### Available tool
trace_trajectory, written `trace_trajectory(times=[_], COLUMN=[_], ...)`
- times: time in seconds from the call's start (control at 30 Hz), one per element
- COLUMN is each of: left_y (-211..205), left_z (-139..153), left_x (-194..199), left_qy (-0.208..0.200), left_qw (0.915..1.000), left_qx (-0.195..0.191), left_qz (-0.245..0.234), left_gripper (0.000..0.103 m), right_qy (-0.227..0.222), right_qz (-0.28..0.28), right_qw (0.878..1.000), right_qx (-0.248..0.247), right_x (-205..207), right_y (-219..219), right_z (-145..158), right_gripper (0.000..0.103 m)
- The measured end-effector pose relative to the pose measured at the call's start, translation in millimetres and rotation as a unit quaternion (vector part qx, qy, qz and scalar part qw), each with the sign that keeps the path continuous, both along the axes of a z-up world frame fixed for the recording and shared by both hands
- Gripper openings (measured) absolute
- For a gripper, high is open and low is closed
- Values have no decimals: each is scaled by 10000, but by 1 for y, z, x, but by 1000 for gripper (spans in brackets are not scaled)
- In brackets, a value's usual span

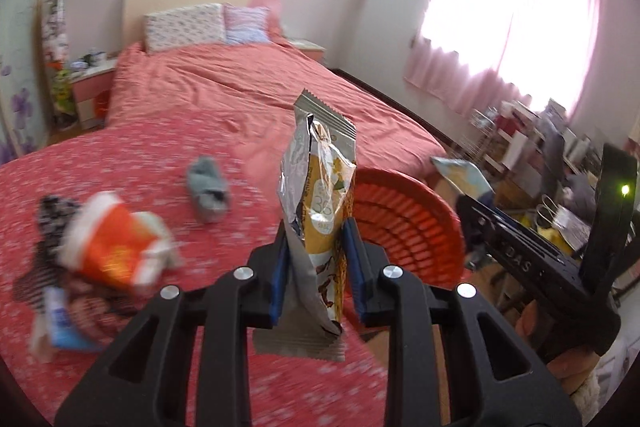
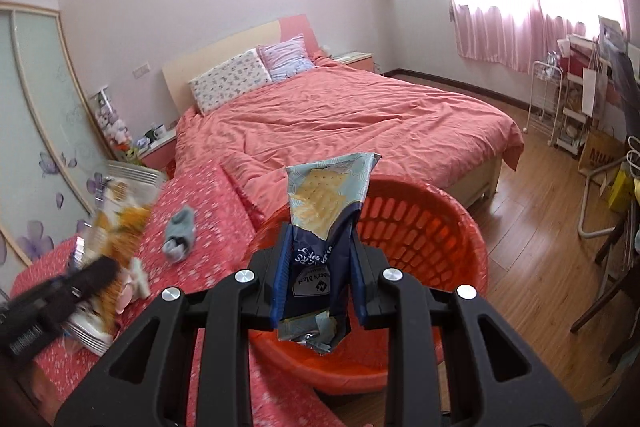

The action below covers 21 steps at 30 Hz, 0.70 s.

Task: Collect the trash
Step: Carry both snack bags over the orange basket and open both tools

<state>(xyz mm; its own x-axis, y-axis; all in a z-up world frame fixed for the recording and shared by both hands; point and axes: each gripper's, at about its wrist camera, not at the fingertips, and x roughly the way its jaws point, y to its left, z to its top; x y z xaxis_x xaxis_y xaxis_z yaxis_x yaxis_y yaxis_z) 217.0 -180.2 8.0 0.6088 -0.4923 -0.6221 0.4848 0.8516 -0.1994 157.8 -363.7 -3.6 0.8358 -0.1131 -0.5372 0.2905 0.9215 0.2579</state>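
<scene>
My left gripper (image 1: 316,239) is shut on a silver and yellow snack wrapper (image 1: 320,187), held upright above the red bedspread, left of the orange basket (image 1: 404,227). My right gripper (image 2: 320,251) is shut on a blue cracker wrapper (image 2: 324,203) and holds it over the orange basket (image 2: 424,227). The right gripper also shows in the left wrist view (image 1: 472,211), with the blue wrapper (image 1: 464,175) beyond the basket. The left gripper shows blurred in the right wrist view (image 2: 92,267) with its yellow wrapper (image 2: 120,223).
On the bedspread lie an orange and white wrapper (image 1: 112,247), a blue packet (image 1: 64,327), dark patterned cloth (image 1: 52,215) and a grey sock (image 1: 208,191). The bed (image 2: 340,115) fills the middle. Shelves and bags (image 2: 592,115) stand at the right on the wooden floor.
</scene>
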Motion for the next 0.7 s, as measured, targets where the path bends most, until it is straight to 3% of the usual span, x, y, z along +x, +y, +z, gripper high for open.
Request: trace_trajectory(times=[0.2,0.37,0.5,0.7], left_y=[-55,-82,-80,-49], left_z=[-28,-53,-64,-61], left_x=[18,36,43,35], left_qy=[170,336,468,328], left_qw=[9990,9976,9966,9966], left_qx=[249,529,648,749], left_qz=[-318,-304,-218,-30], left_gripper=[28,45,49,57], right_qy=[-9,10,87,163], right_qz=[-28,14,-4,55], right_qw=[9999,9988,9989,9995], right_qx=[169,499,469,283], right_x=[13,22,19,11], right_y=[-24,-40,-40,-29], right_z=[-12,-25,-30,-23], right_gripper=[28,45,54,60])
